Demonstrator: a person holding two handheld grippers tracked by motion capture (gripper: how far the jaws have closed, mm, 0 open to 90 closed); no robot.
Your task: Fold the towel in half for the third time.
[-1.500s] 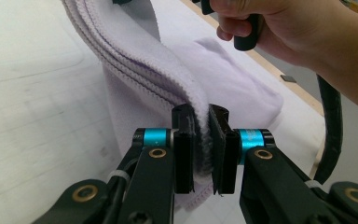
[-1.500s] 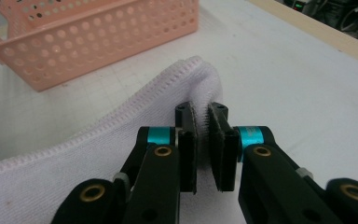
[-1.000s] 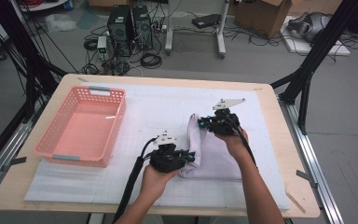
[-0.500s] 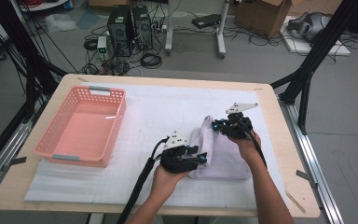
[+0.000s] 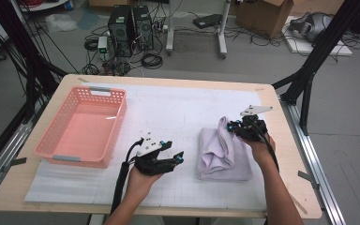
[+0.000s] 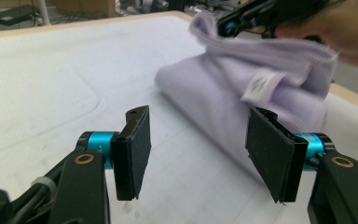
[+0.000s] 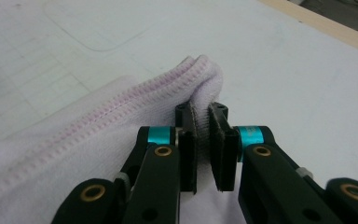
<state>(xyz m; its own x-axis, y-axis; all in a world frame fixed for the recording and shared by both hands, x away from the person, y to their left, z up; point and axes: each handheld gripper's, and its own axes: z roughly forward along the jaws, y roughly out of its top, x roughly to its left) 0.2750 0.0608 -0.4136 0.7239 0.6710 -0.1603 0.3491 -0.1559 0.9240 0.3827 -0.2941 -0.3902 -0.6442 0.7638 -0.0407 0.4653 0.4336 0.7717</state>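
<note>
On the desk (image 5: 178,108), the folded towel (image 5: 225,157) lies at three o'clock from the left tool (image 5: 171,161), whose jaws have just been opening, nothing between them; the right tool (image 5: 236,127) pinches its far edge.

Lab: computer towers (image 5: 131,26), floor cables (image 5: 152,60), black rig frame (image 5: 316,61).
</note>
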